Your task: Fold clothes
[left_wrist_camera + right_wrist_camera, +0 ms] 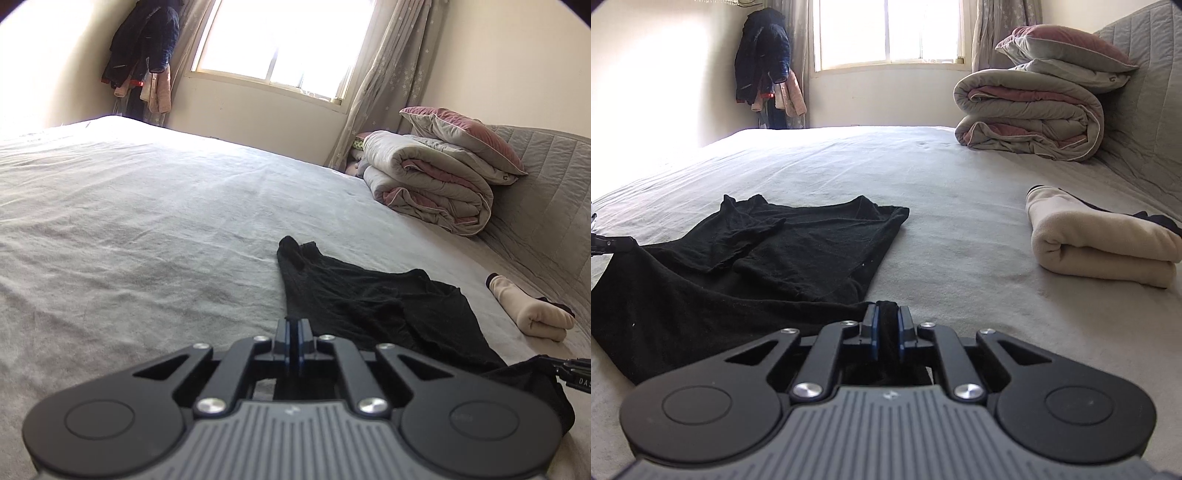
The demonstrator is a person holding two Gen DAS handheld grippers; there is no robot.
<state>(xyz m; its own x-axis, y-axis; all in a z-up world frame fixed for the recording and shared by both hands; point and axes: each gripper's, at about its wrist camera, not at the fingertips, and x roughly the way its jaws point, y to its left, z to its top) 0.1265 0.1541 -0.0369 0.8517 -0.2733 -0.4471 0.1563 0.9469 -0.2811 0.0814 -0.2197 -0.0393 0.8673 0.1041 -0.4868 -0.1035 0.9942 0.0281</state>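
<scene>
A black shirt [768,251] lies on the grey bed sheet [960,206], sleeves folded in across its body; it also shows in the left wrist view [369,295]. My left gripper [294,323] is shut on the shirt's near edge at one corner. My right gripper [886,314] is shut on the other near corner of the shirt, black cloth bunched between its blue pads. Each gripper's tip shows at the edge of the other's view, holding the hem a little above the bed.
A folded cream garment [1108,243] lies to the right on the bed. A rolled duvet with a pillow [1034,110] sits by the padded headboard [1145,110]. Jackets [764,62] hang in the far corner beside the window.
</scene>
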